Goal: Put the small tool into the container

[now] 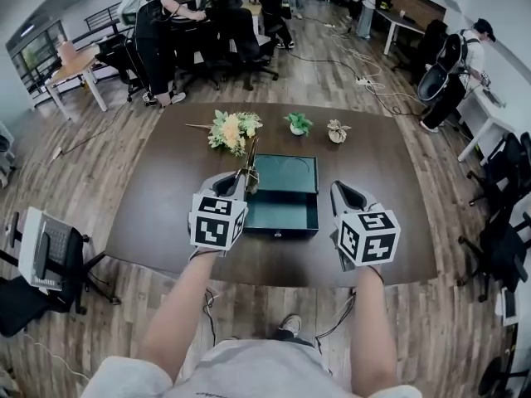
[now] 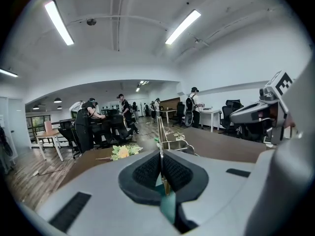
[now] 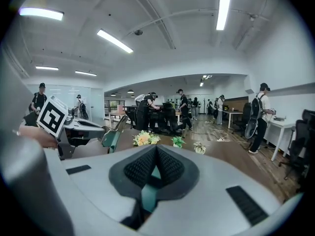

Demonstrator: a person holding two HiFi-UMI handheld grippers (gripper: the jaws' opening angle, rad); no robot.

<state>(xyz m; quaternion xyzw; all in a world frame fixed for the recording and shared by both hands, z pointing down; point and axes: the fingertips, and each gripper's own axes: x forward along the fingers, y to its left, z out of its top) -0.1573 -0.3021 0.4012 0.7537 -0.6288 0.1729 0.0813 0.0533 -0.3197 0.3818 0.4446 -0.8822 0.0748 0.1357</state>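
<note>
Gripping the small tool [image 1: 250, 162], your left gripper [image 1: 239, 179] has its jaws pressed tight on it. The tool is a thin, brass-coloured sliver standing up by the left rim of the container [image 1: 290, 222]. Its lower end is buried between the jaws, and the left gripper view shows it edge-on, so you cannot make out its shape. That gripper's marker cube covers the container's near left corner. The dark green inside of the container is too dim to read. Your right gripper [image 1: 340, 189] hangs just right of the container, jaws together with nothing between them.

The container sits near the middle of a dark brown table [image 1: 158, 197]. Beyond the container, toward the far edge, lie a bunch of flowers [image 1: 232, 129], a small green plant [image 1: 298, 123] and a pale little plant [image 1: 337, 131]. The floor is wood plank, and farther beyond the container people stand at desks.

Broad stretches of tabletop lie open on either side of the container. Well to its left, off the table, stands a grey office chair [image 1: 46, 255]. Dark chairs [image 1: 506, 239] stand well to its right.
</note>
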